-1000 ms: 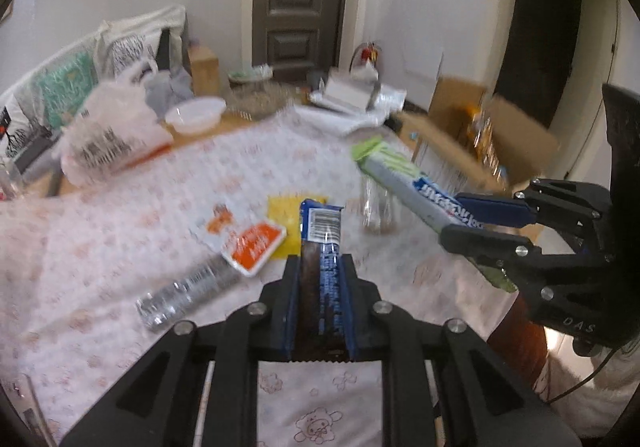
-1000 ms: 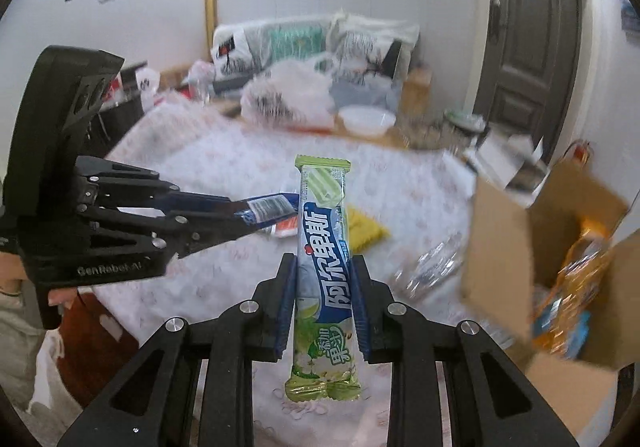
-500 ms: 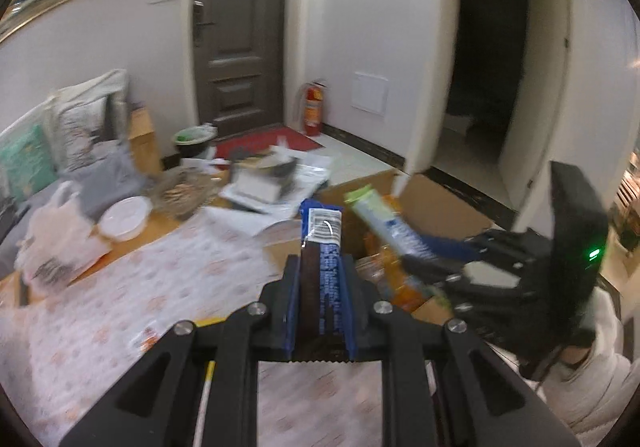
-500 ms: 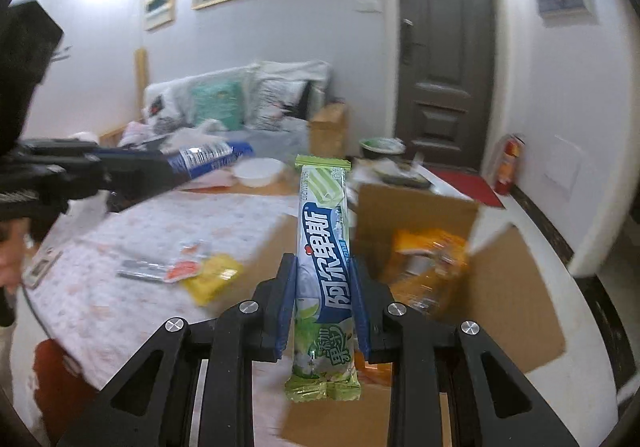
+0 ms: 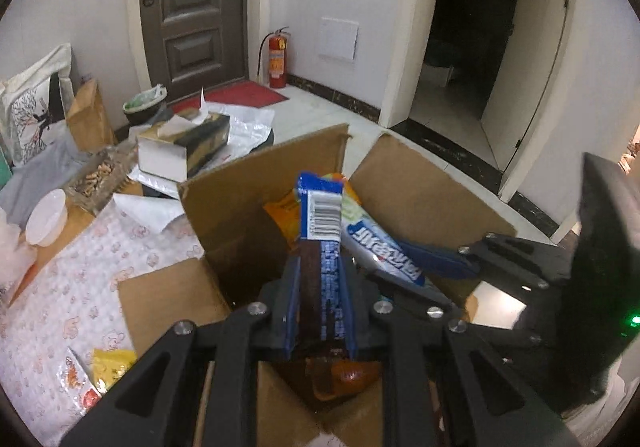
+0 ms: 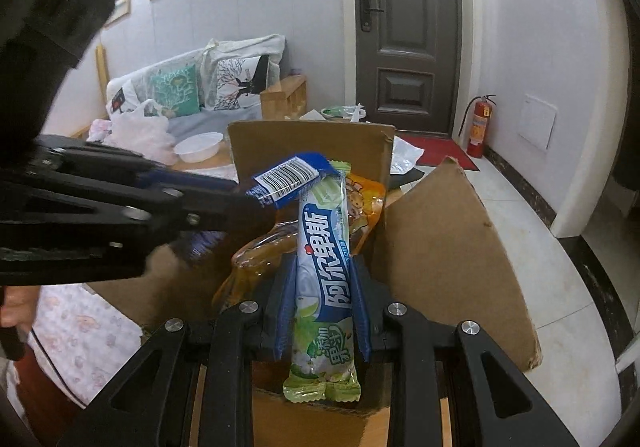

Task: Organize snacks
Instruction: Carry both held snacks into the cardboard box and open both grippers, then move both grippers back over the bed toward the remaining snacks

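Behind everything, a dark panelled door [image 6: 404, 31] and a red fire extinguisher [image 6: 478, 127] are seen against pale walls, with a floral-clothed table [image 5: 80, 287] beside an open cardboard box [image 6: 448, 247]. The left gripper [image 5: 320, 287] is clamped on a blue-and-brown snack bar [image 5: 322, 231], held over the box mouth. The right gripper [image 6: 324, 287] is clamped on a green-and-blue wafer packet [image 6: 324, 259], also above the box, its tip nearly touching the bar. An orange snack bag [image 6: 360, 203] is already lying inside. To finish well, each snack is best lowered between the flaps before the jaws are parted, one at a time, so neither packet is knocked aside.
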Demonstrator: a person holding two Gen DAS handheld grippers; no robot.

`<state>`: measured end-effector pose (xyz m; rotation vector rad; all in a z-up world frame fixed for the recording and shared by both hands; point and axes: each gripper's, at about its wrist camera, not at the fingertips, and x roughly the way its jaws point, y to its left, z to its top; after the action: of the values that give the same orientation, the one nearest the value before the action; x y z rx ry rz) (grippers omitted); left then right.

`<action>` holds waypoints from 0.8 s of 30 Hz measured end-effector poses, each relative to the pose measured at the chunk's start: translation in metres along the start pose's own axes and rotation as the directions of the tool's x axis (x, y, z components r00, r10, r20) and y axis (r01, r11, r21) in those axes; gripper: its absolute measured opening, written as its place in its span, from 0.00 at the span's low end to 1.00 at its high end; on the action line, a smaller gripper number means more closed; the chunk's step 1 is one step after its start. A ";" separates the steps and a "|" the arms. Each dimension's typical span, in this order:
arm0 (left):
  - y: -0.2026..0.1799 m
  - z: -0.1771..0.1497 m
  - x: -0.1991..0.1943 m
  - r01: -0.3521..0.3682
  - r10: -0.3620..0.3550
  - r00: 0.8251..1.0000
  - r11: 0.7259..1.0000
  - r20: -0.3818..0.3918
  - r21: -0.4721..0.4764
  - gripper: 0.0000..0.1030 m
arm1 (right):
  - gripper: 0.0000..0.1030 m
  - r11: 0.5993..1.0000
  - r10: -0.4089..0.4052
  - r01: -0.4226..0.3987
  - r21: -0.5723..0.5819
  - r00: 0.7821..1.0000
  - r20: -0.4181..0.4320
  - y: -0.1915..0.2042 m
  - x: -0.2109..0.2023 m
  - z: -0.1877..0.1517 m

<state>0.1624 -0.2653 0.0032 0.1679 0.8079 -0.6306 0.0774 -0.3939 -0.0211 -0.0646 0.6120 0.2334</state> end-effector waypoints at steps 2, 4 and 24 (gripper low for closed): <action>0.001 -0.001 0.005 -0.003 0.003 1.000 1.000 -0.016 -0.006 0.16 | 0.21 1.000 -0.002 0.002 -0.003 1.000 0.001 -0.002 0.001 0.000; 0.004 -0.003 0.009 -0.007 0.006 1.000 1.000 -0.027 -0.012 0.16 | 0.21 1.000 -0.003 0.003 -0.009 1.000 0.001 -0.005 0.001 -0.001; 0.020 -0.011 -0.011 -0.052 0.051 0.998 0.998 -0.024 -0.045 0.37 | 0.28 1.000 -0.005 0.006 -0.015 1.000 0.015 0.009 -0.012 -0.001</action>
<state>0.1616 -0.2399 0.0012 0.1548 0.8367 -0.5619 0.0649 -0.3879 -0.0147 -0.0791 0.5951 0.2330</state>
